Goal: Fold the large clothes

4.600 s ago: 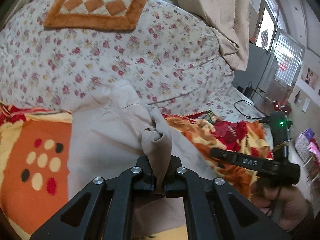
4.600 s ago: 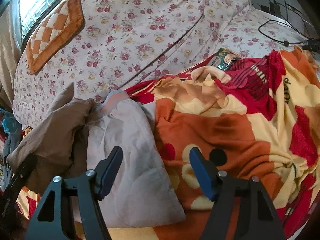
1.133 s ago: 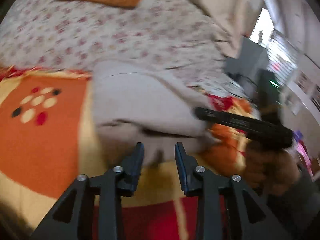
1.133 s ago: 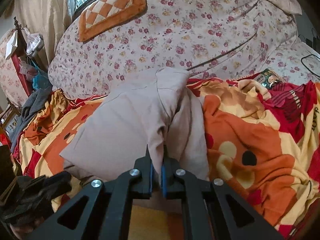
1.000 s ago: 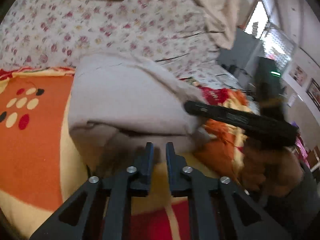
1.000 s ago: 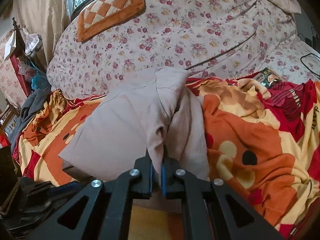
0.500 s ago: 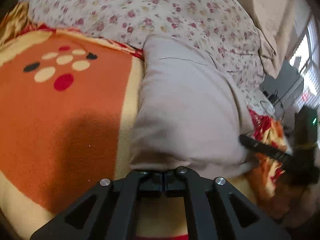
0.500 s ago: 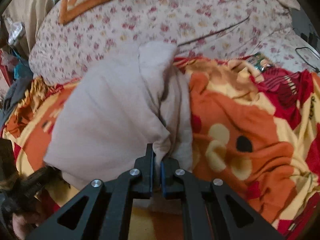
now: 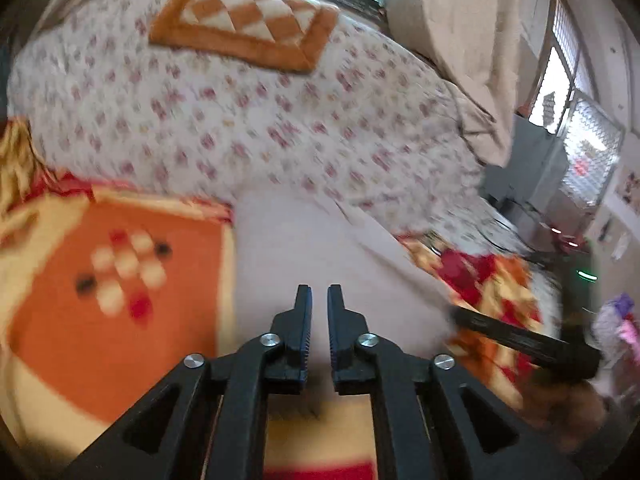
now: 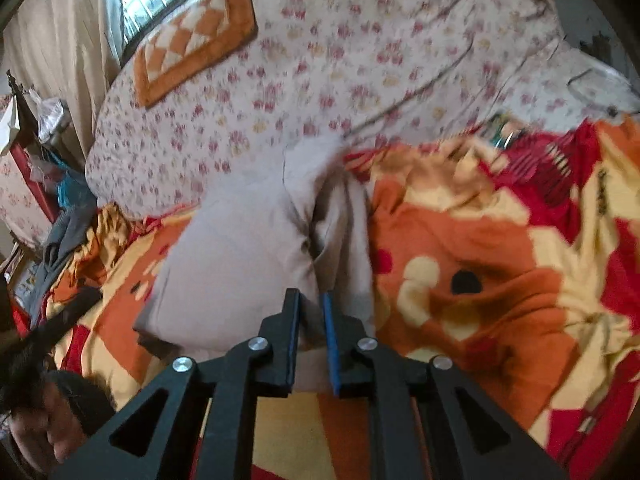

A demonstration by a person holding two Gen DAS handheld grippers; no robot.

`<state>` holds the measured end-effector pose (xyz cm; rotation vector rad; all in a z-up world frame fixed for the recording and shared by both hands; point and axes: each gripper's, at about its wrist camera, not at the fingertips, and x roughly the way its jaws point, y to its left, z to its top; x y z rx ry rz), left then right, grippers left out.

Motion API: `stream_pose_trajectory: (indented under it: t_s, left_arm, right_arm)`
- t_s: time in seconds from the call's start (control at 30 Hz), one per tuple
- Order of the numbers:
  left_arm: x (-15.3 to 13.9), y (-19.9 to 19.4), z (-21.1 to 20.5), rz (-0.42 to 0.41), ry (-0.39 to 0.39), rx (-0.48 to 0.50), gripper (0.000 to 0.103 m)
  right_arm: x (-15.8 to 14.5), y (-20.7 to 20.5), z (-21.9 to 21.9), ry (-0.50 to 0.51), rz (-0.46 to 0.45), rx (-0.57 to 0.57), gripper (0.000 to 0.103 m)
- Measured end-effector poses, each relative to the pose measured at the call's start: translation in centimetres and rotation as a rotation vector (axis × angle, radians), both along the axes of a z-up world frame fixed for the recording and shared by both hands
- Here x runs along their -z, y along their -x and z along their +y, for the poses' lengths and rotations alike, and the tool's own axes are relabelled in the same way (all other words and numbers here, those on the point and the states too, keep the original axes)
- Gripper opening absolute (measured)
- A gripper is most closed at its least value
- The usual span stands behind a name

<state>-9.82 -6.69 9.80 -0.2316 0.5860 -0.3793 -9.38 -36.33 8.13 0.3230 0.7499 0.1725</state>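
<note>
Garment point(image 10: 240, 248) folded on blanket point(image 10: 480, 280) | left claw point(image 9: 319, 296) empty, parting | right claw point(image 10: 310, 300) empty, parting

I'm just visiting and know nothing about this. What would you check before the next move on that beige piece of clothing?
1. Left tongs free of cloth: ok. The jaws are opening with nothing pinched between them.
2. Right tongs free of cloth: cannot tell. The jaws are opening and cloth shows in the gap.
3. Beige garment lying flat on the orange blanket: ok.
4. Fold edges neat: not ok. A loose flap bunches along its right side.
5. Clear view for aiming: not ok. Both pictures are blurred.
</note>
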Motion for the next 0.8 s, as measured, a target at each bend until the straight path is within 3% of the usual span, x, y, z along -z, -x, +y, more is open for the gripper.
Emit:
stream_pose_trajectory:
  t_s: [0.03, 0.13, 0.2, 0.27, 0.33, 0.43, 0.67, 0.8]
  left_arm:
    - [0.4, -1.2, 0.2, 0.020, -0.009, -0.005, 0.004]
    - [4.2, -4.6, 0.6, 0.186, -0.035, -0.030, 0.004]
    - [6.5, -4.8, 0.6, 0.258, -0.016, -0.028, 0.004]
    - [7.0, -4.3, 0.0, 0.236, -0.062, -0.034, 0.004]
    - [7.3, -4.2, -0.2, 0.240, -0.076, -0.033, 0.004]
    - [8.0, -4.2, -0.4, 0.244, -0.078, -0.024, 0.003]
    - [7.6, -4.6, -0.9, 0.274, -0.108, -0.013, 0.004]
    - [4.5, -5.1, 0.1, 0.254, -0.062, -0.035, 0.004]
  right_arm:
    - [-1.0, 0.4, -0.1, 0.015, -0.050, 0.031, 0.012]
    - [-4.1, 1.4, 0.5, 0.064, -0.244, 0.068, 0.017]
    - [-4.8, 0.6, 2.1, 0.091, -0.280, 0.023, 0.016]
    - [-3.7, -1.4, 4.6, 0.172, -0.220, -0.035, 0.016]
    - [-1.2, -3.8, 6.3, 0.265, -0.097, -0.032, 0.016]
    - [3.6, -6.6, 5.4, 0.266, 0.135, 0.015, 0.016]
    - [4.9, -6.9, 5.1, 0.272, 0.142, 0.049, 0.017]
    - [2.2, -5.9, 4.7, 0.195, 0.122, 0.079, 0.018]
